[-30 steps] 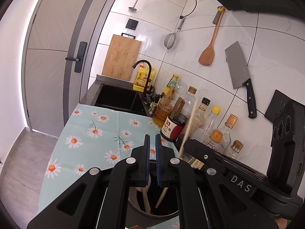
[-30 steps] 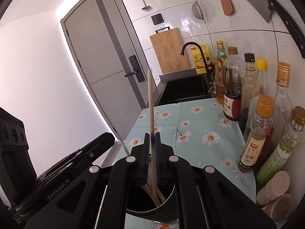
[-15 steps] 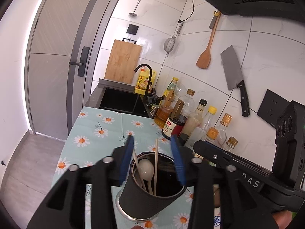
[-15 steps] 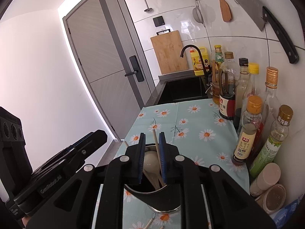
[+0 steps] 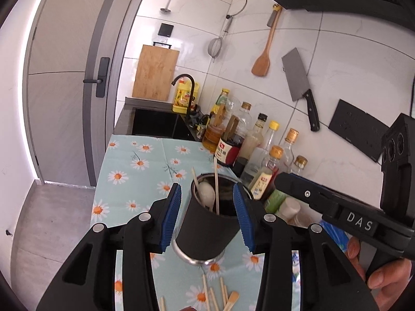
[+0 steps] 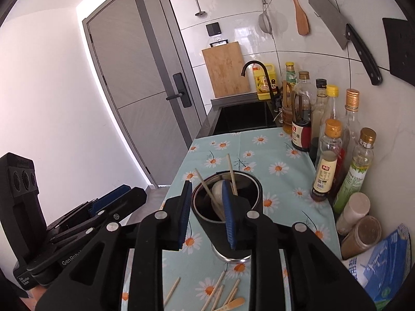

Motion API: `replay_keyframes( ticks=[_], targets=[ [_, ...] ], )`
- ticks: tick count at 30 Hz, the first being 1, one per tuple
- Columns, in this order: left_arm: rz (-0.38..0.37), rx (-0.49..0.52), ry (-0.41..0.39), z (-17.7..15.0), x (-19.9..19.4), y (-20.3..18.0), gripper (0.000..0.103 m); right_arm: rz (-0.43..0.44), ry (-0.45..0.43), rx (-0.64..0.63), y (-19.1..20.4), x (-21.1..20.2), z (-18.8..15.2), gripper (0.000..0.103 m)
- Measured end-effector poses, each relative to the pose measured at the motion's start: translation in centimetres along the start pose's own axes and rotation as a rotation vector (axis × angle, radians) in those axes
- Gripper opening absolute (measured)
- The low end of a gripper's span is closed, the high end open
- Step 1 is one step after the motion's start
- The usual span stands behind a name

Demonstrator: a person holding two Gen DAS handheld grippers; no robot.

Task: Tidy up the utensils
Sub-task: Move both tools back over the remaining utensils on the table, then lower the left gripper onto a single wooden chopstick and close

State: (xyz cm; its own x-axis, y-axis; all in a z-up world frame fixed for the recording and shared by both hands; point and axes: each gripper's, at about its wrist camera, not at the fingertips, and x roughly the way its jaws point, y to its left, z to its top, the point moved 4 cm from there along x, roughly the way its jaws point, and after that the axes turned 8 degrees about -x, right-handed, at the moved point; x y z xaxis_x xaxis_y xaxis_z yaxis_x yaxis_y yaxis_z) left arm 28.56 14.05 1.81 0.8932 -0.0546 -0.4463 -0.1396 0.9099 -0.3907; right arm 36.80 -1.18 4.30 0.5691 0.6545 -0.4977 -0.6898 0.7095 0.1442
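The left gripper [image 5: 206, 213] stands parted with nothing between its blue pads, its jaws having just opened, and the black utensil holder [image 5: 207, 226] stands on the daisy-print cloth [image 5: 129, 165] just ahead of them, carrying a white spoon [image 5: 206, 193] and chopsticks [image 5: 216, 181]. To its right, only this view catches a hand [image 5: 384, 267] on the right gripper's handle. The right gripper [image 6: 206, 212] has jaws just opening, empty, before the same holder, and alone shows loose chopsticks [image 6: 223, 290] and a wooden spoon [image 6: 233, 303] lying below its fingers.
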Motion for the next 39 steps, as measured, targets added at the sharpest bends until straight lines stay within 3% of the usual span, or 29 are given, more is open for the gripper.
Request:
replay_keyframes(
  ticks=[12,19,32,39],
  targets=[
    [-0.065,0.087,0.211,-5.4,-2.4,1.4,0.041,-0.064,0.057,0.036,2.3,-2.1,-4.3,0.034],
    [-0.067,0.093,0.363,-9.0,-3.2,2.6,0.041,-0.039,0.179,0.092,2.4,-2.3,-7.3,0.036],
    [0.001,0.035,0.627,-15.0,-1.0,5.8,0.041,0.077,0.413,0.312,0.5,0.1,-14.3,0.036],
    [0.06,0.051,0.722,-16.9,0.5,6.4,0.041,0.118,0.457,0.41,0.0,1.0,-16.9,0.036]
  ],
)
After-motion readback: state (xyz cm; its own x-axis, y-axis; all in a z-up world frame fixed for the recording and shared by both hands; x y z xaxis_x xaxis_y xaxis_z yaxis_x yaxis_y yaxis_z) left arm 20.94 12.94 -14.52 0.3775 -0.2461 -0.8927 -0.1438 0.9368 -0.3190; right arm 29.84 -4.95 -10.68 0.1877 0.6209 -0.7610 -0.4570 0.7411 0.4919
